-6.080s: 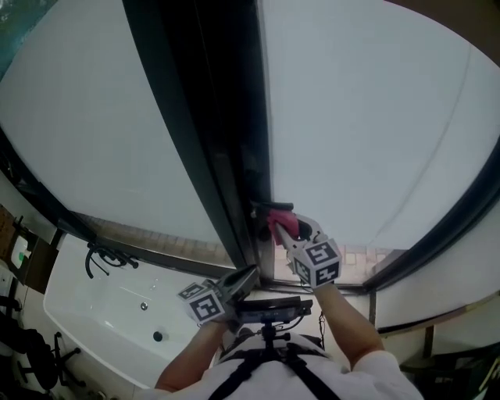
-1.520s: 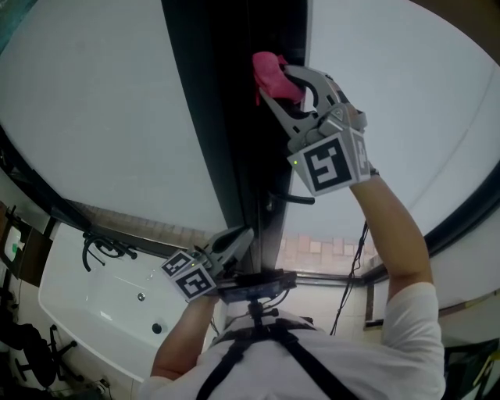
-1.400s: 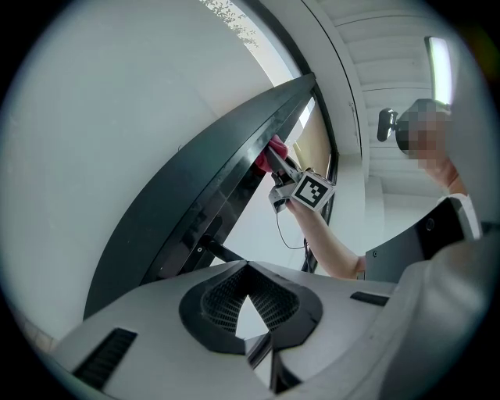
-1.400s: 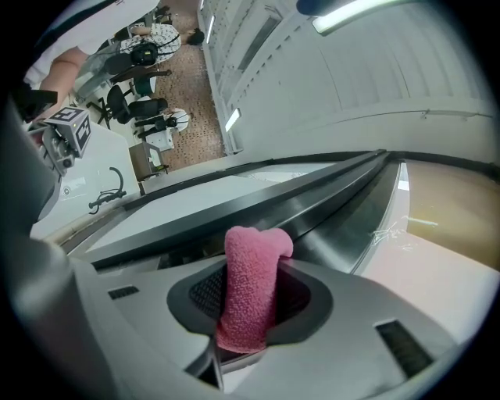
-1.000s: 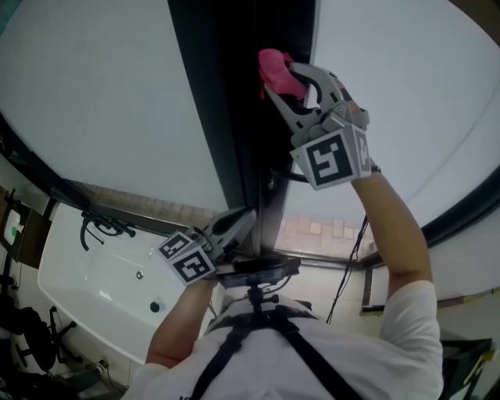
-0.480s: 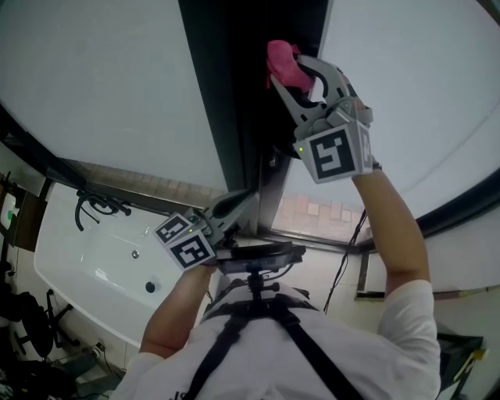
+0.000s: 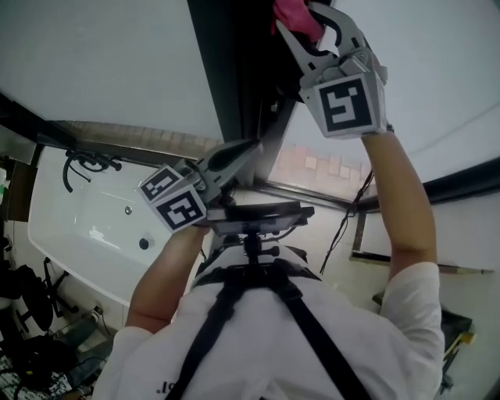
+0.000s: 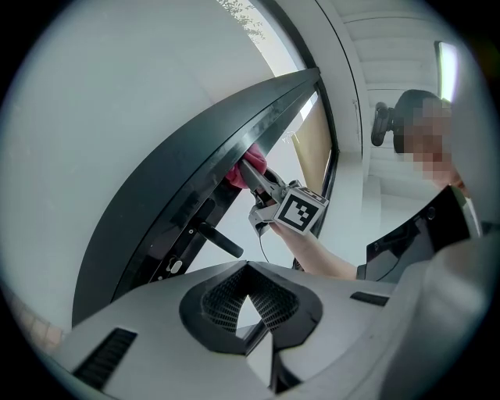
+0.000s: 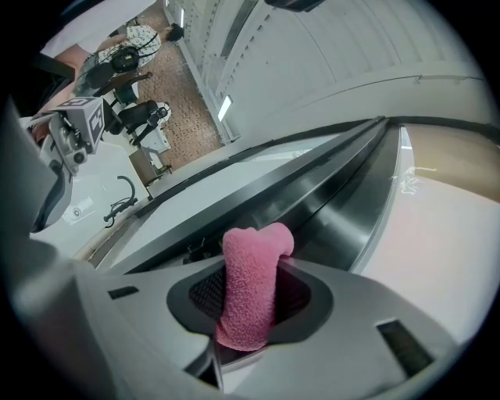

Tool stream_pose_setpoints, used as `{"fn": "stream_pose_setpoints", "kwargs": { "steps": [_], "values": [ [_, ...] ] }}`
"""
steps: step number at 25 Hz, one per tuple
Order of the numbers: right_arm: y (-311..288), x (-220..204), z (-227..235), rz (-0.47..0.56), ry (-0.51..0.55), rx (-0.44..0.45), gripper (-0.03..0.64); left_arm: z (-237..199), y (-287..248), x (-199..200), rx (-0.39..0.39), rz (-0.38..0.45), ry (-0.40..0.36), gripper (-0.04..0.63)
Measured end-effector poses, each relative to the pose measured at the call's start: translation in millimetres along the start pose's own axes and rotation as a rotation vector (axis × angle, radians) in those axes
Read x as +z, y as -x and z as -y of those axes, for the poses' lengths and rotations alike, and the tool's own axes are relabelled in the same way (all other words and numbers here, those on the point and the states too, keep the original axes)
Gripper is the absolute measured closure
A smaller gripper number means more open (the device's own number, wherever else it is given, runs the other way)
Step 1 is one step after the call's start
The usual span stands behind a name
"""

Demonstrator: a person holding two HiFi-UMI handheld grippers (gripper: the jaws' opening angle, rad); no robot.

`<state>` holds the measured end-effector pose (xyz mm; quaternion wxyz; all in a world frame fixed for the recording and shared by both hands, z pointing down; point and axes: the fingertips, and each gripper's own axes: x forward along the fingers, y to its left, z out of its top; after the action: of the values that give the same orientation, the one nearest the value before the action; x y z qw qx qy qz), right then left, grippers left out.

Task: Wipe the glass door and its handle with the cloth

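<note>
A pink cloth [image 7: 291,11] [image 9: 250,289] is pinched in my right gripper [image 7: 294,20] [image 9: 248,312], raised high with the cloth's tip against the dark door frame [image 7: 234,62] [image 9: 312,187] between two pale glass panes [image 7: 101,55]. The left gripper view shows that cloth [image 8: 237,173] and the right gripper [image 8: 266,191] on the frame, above the black lever handle [image 8: 219,238]. My left gripper [image 7: 248,148] [image 8: 250,269] hangs low near the frame's foot, shut and holding nothing.
A white bathtub [image 7: 94,226] with a black tap [image 7: 82,164] lies below at left. A black camera rig [image 7: 258,219] sits on the person's chest. Black chairs [image 7: 16,305] stand at the far left. A cable [image 7: 351,211] hangs by the right glass.
The right gripper has carried the cloth up the dark frame, from handle height to well above it. The left gripper has stayed low and shut.
</note>
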<state>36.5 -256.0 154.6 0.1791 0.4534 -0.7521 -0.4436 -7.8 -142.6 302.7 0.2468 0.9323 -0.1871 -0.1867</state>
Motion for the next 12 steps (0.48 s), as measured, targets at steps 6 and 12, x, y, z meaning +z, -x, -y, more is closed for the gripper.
{"fn": "stream_pose_setpoints", "kwargs": {
  "steps": [6,12],
  "values": [
    [-3.9,-8.3,-3.9,-0.025,-0.004,0.006,0.506,-1.6,-1.1,-1.4,-0.001,-0.004,0.015,0.603],
    [-6.6,-17.4,-10.7,-0.049,-0.019,0.019,0.506,-3.7,-1.2,-2.9,-0.002,-0.005,0.027,0.603]
  ]
}}
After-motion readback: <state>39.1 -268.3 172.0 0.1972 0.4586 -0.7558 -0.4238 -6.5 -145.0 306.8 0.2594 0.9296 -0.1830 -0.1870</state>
